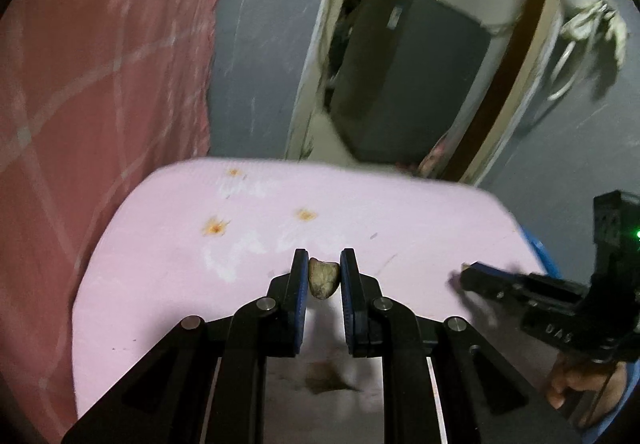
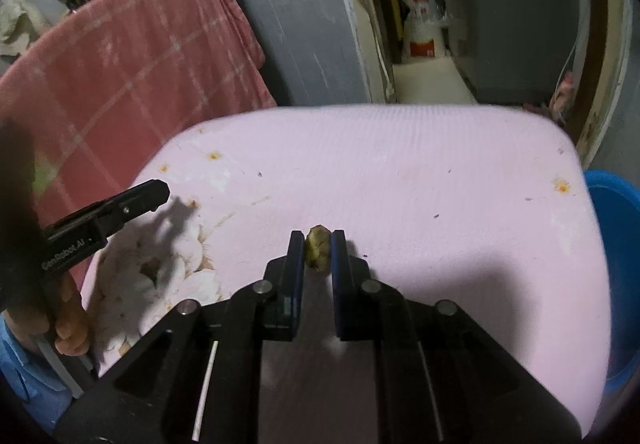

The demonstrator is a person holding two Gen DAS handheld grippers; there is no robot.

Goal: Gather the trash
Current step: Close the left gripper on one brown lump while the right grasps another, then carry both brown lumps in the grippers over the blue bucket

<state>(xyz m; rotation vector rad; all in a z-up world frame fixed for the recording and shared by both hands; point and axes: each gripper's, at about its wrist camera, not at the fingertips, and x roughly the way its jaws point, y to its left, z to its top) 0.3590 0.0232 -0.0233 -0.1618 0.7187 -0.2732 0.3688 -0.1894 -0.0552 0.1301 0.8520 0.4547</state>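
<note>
Gripping a small crumpled brownish scrap (image 1: 321, 278) between its pads, the left tool (image 1: 323, 264) hangs just above the pink bench (image 1: 168, 284), its shadow falling on the cover below. The right tool (image 2: 317, 244) is likewise clamped on a second yellowish-brown scrap (image 2: 318, 252) near the middle of the bench top. A blue tub (image 2: 616, 264) sits beside the bench's right edge, and a pink checked cloth (image 2: 132, 76) hangs at the left.

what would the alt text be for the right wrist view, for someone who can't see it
The right gripper is shut on a small brownish scrap of trash over a stained pink table. The left gripper reaches in from the left, held by a hand. A pink checked cloth hangs behind, and a blue bin sits at the table's right edge.
</note>
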